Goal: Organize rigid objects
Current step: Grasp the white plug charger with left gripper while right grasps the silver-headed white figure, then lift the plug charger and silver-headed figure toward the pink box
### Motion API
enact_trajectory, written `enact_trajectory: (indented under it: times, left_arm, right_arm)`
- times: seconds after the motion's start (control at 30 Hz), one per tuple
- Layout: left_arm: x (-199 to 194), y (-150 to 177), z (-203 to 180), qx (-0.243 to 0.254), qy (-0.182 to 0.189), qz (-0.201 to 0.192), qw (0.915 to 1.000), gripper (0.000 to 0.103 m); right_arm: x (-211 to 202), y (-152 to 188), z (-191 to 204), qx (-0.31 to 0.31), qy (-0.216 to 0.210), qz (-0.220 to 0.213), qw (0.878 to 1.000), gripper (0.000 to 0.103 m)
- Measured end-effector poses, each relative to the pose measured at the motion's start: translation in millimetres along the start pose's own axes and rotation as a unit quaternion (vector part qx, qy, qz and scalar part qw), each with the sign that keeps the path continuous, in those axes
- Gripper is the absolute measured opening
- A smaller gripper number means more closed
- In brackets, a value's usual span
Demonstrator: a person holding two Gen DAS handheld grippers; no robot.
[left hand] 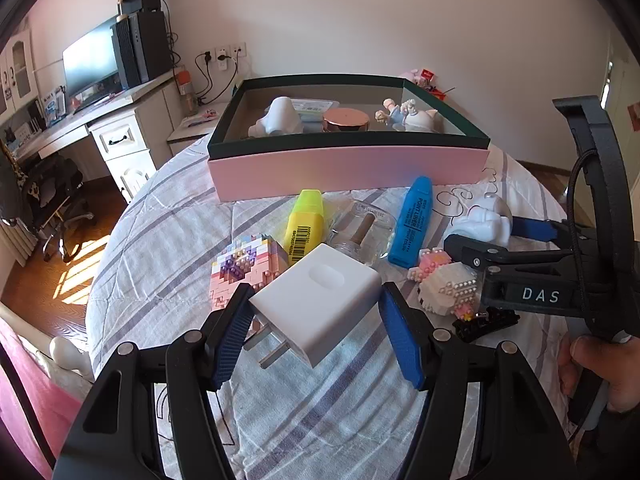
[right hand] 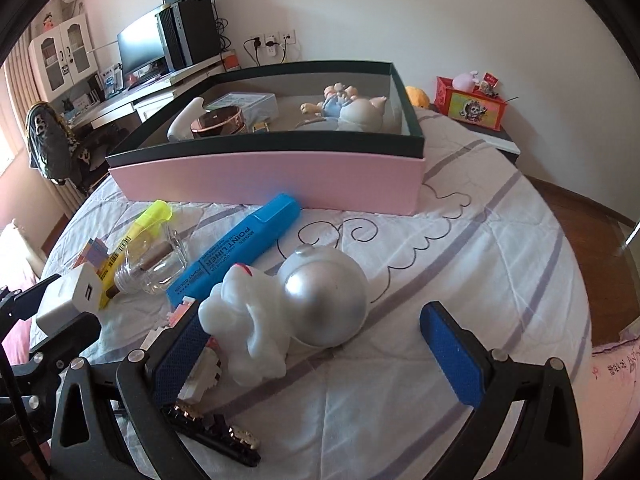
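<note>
The left tongs [left hand: 316, 328] pinch a white plug adapter [left hand: 320, 300] between their blue pads, holding it clear of the striped bedsheet [left hand: 168, 240] with its two metal prongs pointing down toward the camera. The right tongs [right hand: 320, 344] stand spread around a white and silver figurine [right hand: 296, 312] lying on the sheet; the left pad is just beside the white part, the right pad well apart from the silver dome, and neither visibly presses it.

Near the figurine lie a blue highlighter [right hand: 236, 248], a clear glass bottle [right hand: 156, 268] and a yellow highlighter [right hand: 136, 236]. A pink brick model [left hand: 244, 268] sits behind the adapter, a white and pink brick model [left hand: 448, 284] beside the right tongs, and a black hair clip [right hand: 216, 432] under them.

Beyond stands a pink box with a dark green rim [left hand: 348, 168], holding a white figurine [left hand: 280, 116], a round copper-lidded jar [left hand: 346, 118] and a blue-dressed doll figurine [left hand: 404, 114].
</note>
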State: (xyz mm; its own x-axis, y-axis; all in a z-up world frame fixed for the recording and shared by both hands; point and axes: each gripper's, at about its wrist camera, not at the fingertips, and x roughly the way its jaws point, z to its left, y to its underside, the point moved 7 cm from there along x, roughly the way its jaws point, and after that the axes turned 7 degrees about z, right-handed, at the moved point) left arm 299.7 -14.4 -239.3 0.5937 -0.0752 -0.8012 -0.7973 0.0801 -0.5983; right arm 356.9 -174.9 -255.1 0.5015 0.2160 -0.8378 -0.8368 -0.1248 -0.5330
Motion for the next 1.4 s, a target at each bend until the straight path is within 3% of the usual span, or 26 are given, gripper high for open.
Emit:
enact_trajectory:
  times: [0.03, 0.07, 0.23, 0.43, 0.6, 0.8, 1.13, 1.4]
  left_arm:
    - [0, -1, 0, 0.000, 0.001, -0.001, 1.0000, 0.065]
    - [-1, -1, 0, 0.001, 0.002, -0.002, 1.0000, 0.065]
    - [-11, -2, 0, -0.009, 0.009, -0.014, 0.9998, 0.065]
    - [-66, -10, 2, -0.020, 0.002, -0.078, 0.9968, 0.065]
    - [-134, -15, 5, -0.030, -0.002, -0.151, 0.9880, 0.065]
    - [-207, -7, 4, -0.024, -0.018, -0.224, 0.9742, 0.065]
    - [-290, 14, 8, -0.022, -0.038, -0.303, 0.9521, 0.065]
    - [-323, 26, 14, -0.021, -0.053, -0.335, 0.9406, 0.065]
  right_arm:
    - [0, 0, 1, 0.000, -0.011, 0.000, 1.000, 0.088]
    - [-3, 1, 1, -0.001, -0.012, -0.003, 1.000, 0.070]
    - [-23, 8, 8, 0.006, -0.012, -0.033, 0.999, 0.070]
    - [-108, 15, 39, 0.003, -0.009, -0.150, 0.989, 0.070]
    - [-179, 16, 68, -0.021, 0.026, -0.225, 0.974, 0.070]
    - [-244, 23, 96, -0.036, 0.040, -0.284, 0.957, 0.070]
    - [-322, 49, 130, -0.054, 0.054, -0.346, 0.935, 0.070]
    - [-351, 61, 148, -0.064, 0.056, -0.371, 0.925, 0.070]
